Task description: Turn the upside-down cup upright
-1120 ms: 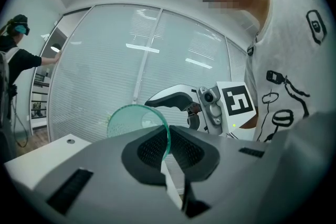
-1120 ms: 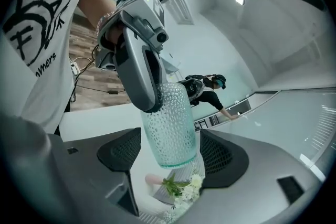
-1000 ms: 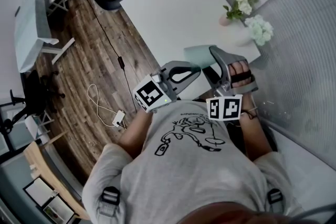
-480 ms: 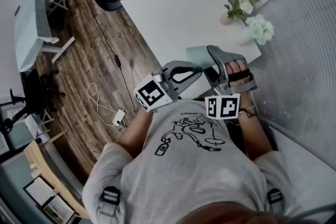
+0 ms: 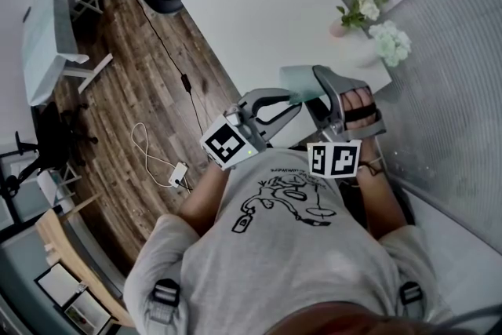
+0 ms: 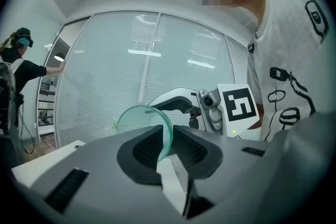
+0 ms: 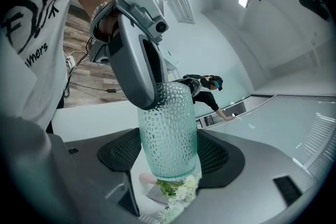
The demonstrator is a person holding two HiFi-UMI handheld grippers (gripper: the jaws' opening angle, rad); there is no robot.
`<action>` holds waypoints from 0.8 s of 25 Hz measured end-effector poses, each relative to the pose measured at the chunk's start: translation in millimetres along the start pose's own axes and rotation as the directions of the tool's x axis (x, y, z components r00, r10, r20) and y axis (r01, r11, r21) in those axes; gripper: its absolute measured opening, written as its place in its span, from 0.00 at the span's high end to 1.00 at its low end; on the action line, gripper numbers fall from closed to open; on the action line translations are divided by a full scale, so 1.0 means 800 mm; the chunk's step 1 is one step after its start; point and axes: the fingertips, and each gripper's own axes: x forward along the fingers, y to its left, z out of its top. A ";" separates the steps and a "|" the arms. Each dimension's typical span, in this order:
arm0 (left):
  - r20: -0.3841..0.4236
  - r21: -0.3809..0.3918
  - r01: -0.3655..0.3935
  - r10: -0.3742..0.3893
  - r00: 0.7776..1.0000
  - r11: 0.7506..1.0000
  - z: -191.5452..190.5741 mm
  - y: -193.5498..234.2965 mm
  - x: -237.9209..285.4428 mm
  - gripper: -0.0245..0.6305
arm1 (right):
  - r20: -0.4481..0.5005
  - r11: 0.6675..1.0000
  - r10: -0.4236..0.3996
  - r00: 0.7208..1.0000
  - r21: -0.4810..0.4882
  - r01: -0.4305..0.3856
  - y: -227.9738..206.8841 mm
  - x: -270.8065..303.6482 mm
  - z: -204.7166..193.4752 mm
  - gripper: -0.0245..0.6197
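Right gripper [image 7: 169,153] has the cup [image 7: 168,128] clamped round its body. The pads press on both sides, jaws spread to the cup's width.

Left gripper [image 6: 168,136] is at the other end, on the mouth. Its jaws have just been opening and now stand a narrow slit apart, w/ the thin rim wall between the pads. The pads look just off the glass, tho the gap is too fine to be sure.

Position: the cup is up in the air between the two grippers, over the near edge of the white table [image 5: 251,20], in front of the person's chest. It's clear of the tabletop. From the head view it lies approx on its side, mouth toward the left gripper.

What's hard to see:
- **Head view:** the right gripper's frame covers one end of the cup, and neither gripper's pads show.
- **Left gripper view:** only the mouth ring and a bit of wall show; the rest sits behind the jaws.
- **Right gripper view:** one jaw of the left gripper laps over the rim and hides that part. At the other end the cup's edge blurs into the flowers [image 7: 176,189] behind it.

The cup itself is pale sea-green see-through glass. The wall is dimpled all over, w/ a smooth plain band at the rim.
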 end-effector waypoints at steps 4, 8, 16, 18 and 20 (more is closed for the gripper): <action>0.026 -0.034 -0.041 0.042 0.999 0.999 0.001 0.013 -0.007 0.81 | 0.001 1.000 -0.015 1.000 0.012 0.015 -0.005 0.001 -0.006 0.43; 0.033 -0.057 -0.075 0.077 0.996 0.996 -0.004 0.020 -0.015 0.70 | 0.001 0.999 -0.032 0.999 0.025 0.032 -0.009 -0.002 -0.007 0.43; 0.064 -0.137 -0.095 0.104 0.992 0.986 -0.022 0.033 -0.014 0.51 | 0.032 0.997 -0.048 0.998 0.064 0.046 -0.015 -0.010 0.001 0.43; 0.079 -0.147 -0.082 0.094 0.992 0.986 -0.018 0.032 -0.010 0.51 | 0.051 0.995 -0.048 0.998 0.095 0.043 -0.017 -0.013 0.005 0.43; 0.100 -0.152 -0.074 0.089 0.991 0.986 -0.011 0.032 -0.007 0.51 | 0.071 0.990 -0.047 0.996 0.138 0.036 -0.018 -0.014 0.008 0.43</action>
